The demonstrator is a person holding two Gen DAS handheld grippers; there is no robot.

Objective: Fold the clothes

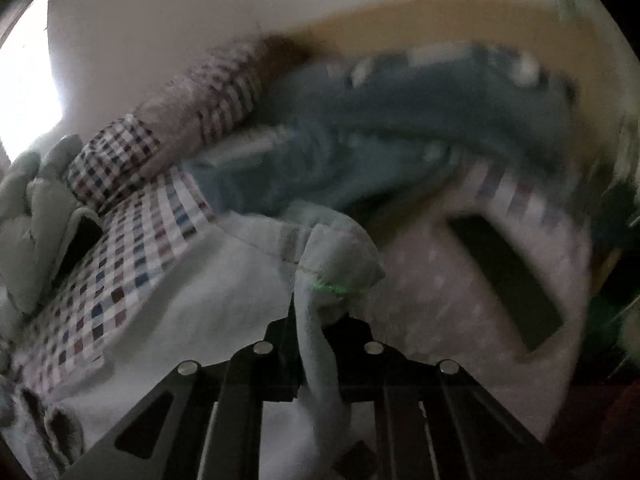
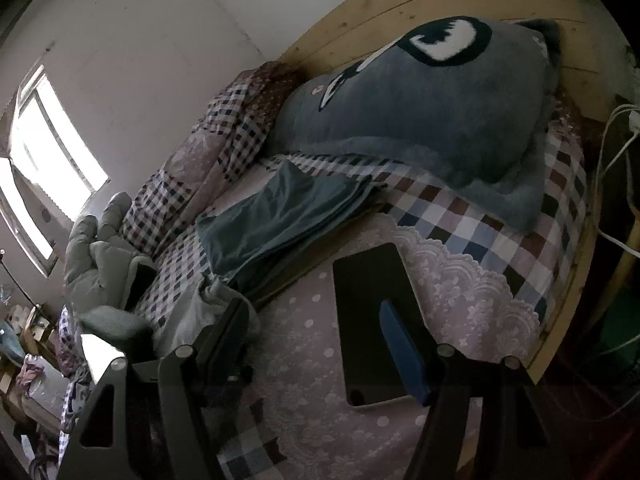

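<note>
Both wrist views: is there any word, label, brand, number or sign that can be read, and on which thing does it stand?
None can be read.
Big grey plush cushion: only a cartoon eye, no letters; a small pale mark near its left edge is too small to read.
Flat dark tablet: screen blank.
Pale cloth in the left gripper: no visible print.

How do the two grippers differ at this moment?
The left gripper is shut on a pale cloth, while the right gripper is open and holds nothing. The left view is blurred, which suggests motion; the right view is sharp. The left one sits low over the white garment; the right one hangs above the pink lace cover and a dark tablet. Both point toward the head of the bed.
</note>
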